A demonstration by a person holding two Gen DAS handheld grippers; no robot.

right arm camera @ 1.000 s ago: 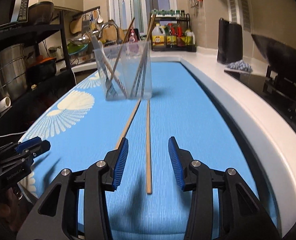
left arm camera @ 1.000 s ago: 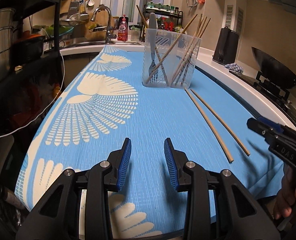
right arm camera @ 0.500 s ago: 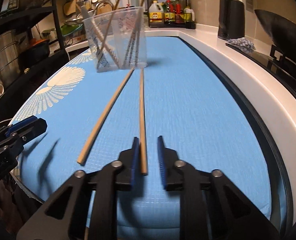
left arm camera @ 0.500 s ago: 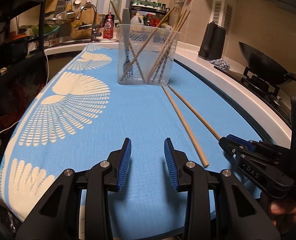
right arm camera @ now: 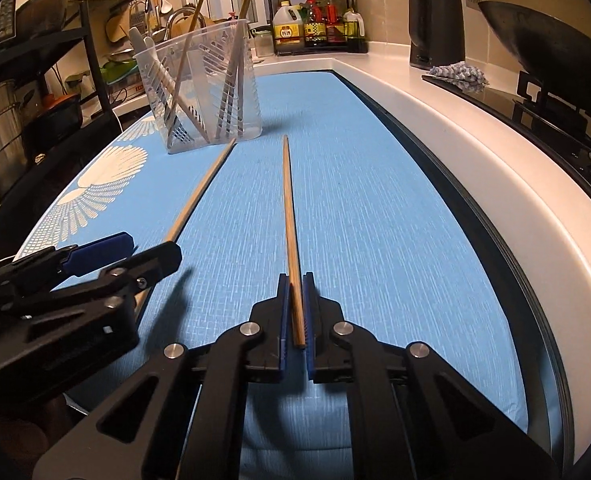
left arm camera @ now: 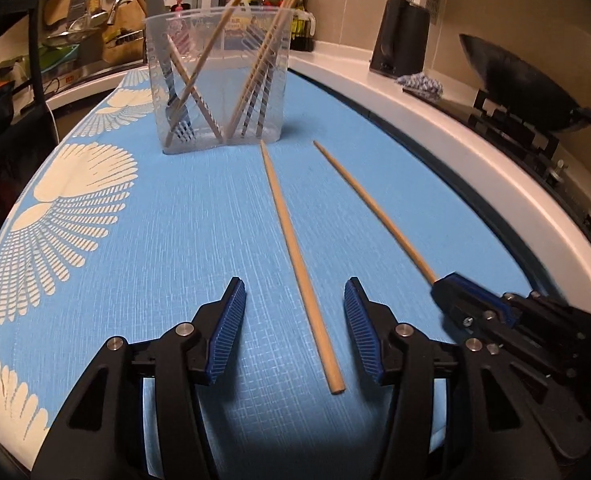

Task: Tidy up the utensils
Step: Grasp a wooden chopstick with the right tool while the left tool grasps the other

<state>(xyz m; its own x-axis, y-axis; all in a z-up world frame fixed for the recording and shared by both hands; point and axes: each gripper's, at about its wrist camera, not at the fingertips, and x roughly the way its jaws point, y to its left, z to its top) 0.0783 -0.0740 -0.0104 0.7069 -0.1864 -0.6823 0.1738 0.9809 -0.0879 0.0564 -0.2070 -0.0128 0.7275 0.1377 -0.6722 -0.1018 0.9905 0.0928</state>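
Two wooden chopsticks lie on the blue cloth [left arm camera: 175,240] in front of a clear plastic utensil holder [left arm camera: 215,80] with several chopsticks and a fork in it. My left gripper [left arm camera: 295,300] is open, its jaws on either side of the near end of the left chopstick [left arm camera: 295,256]. My right gripper [right arm camera: 295,280] is shut on the near end of the right chopstick [right arm camera: 289,208], which points toward the holder [right arm camera: 203,84]. The right chopstick [left arm camera: 371,208] and right gripper [left arm camera: 451,292] also show in the left wrist view. The left gripper [right arm camera: 135,252] shows at the left of the right wrist view.
A white counter edge [right arm camera: 495,168] runs along the right. A wok [left arm camera: 515,88] sits on the stove at the right. A black kettle [right arm camera: 435,24] and oil bottles [right arm camera: 315,24] stand at the back. Dark shelves with pots [right arm camera: 15,100] stand at the left.
My right gripper has closed fully on the right chopstick. My left gripper has moved forward and right and now straddles the end of the left chopstick, with its jaws wider apart.
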